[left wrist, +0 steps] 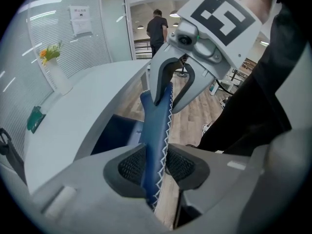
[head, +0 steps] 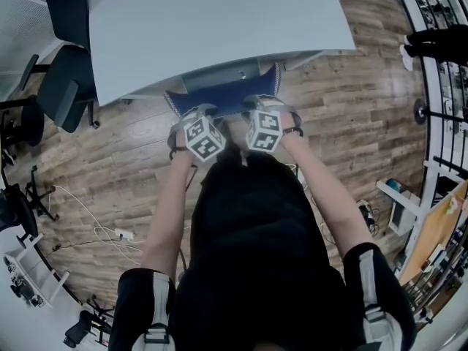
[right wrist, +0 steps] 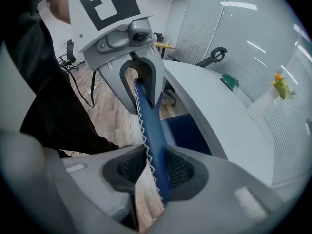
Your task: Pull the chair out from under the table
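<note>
1. Here, the left tongs [left wrist: 155, 165] are closed on the top edge of the blue chair [head: 219, 97].
2. The right tongs [right wrist: 152, 167] pinch the same edge.
3. The chair sits tucked under the bench's [head: 219, 20] near edge.

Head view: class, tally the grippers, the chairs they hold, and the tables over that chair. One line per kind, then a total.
2 grippers: left gripper, right gripper
1 chair
1 table
Total: 4

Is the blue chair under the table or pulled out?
Under: the chair has its seat beneath the table, only the backrest out.
</note>
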`<action>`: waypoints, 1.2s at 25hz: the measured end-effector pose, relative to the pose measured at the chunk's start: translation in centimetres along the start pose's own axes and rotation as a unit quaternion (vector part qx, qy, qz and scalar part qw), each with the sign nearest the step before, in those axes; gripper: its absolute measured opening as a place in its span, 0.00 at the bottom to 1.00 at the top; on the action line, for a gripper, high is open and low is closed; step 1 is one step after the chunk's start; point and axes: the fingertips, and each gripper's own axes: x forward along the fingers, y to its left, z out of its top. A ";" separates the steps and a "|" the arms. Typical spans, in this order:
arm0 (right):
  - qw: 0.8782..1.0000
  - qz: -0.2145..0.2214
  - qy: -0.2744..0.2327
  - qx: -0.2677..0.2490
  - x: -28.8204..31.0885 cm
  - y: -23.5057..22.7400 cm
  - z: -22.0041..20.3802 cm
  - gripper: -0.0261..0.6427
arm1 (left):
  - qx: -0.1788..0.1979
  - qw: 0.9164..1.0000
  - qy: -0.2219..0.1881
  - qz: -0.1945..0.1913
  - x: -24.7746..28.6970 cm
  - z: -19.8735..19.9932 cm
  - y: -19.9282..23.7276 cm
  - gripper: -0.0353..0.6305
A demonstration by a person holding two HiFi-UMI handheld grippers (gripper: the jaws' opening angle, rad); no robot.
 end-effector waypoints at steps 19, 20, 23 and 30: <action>0.997 0.077 0.010 0.002 -1.0 6.5 -3.7 0.21 | -0.060 0.998 0.027 -0.017 1.7 -0.4 -8.0 0.24; 0.997 0.078 0.013 0.002 -1.0 6.9 -4.1 0.21 | -0.064 0.997 0.028 -0.019 1.8 -0.4 -8.5 0.24; 0.996 0.085 0.019 0.002 -1.1 8.1 -4.8 0.21 | -0.073 0.997 0.029 -0.020 2.1 -0.5 -9.9 0.24; 0.995 0.093 0.027 -0.011 -1.4 10.6 -6.8 0.21 | -0.091 0.995 0.033 -0.020 3.0 -0.3 -13.1 0.24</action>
